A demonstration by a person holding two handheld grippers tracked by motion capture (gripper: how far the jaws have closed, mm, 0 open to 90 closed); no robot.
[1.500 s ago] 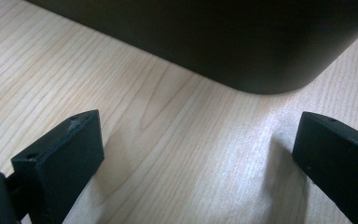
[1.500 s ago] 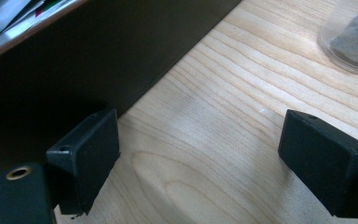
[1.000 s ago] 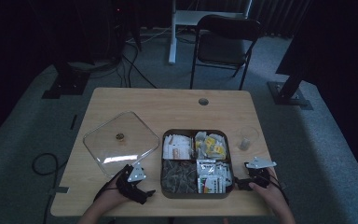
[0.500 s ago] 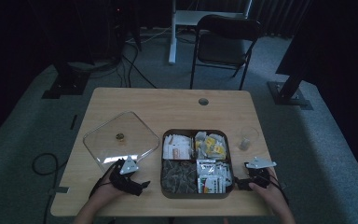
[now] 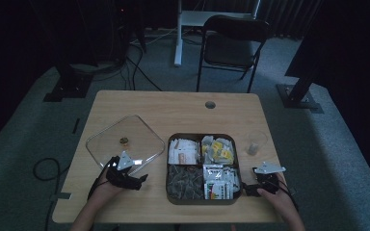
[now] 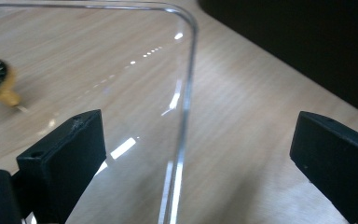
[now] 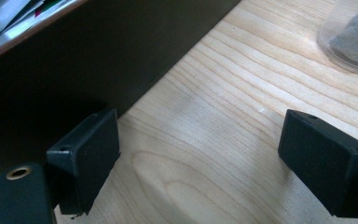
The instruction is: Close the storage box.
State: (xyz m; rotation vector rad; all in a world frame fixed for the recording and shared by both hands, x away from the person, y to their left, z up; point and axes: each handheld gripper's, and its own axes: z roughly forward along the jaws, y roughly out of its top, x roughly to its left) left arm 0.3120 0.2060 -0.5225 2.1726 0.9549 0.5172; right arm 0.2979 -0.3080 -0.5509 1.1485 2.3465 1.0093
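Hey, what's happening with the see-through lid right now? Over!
Left gripper open, straddling the clear lid edge. Right gripper open beside the tray. Nothing in the way.

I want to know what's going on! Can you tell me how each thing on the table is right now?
Clear lid: off the box, flat on the table.
Box: open, four sections full of packets.
Left claw: open, astride the lid's edge.
Right claw: open, holding nothing.
Small cup: upright.

One desk [image 5: 183,115] carries one four-compartment tray [image 5: 201,202], one clear lid [image 5: 144,139] left of it, one cup [image 5: 255,143] right of it, and two grippers.
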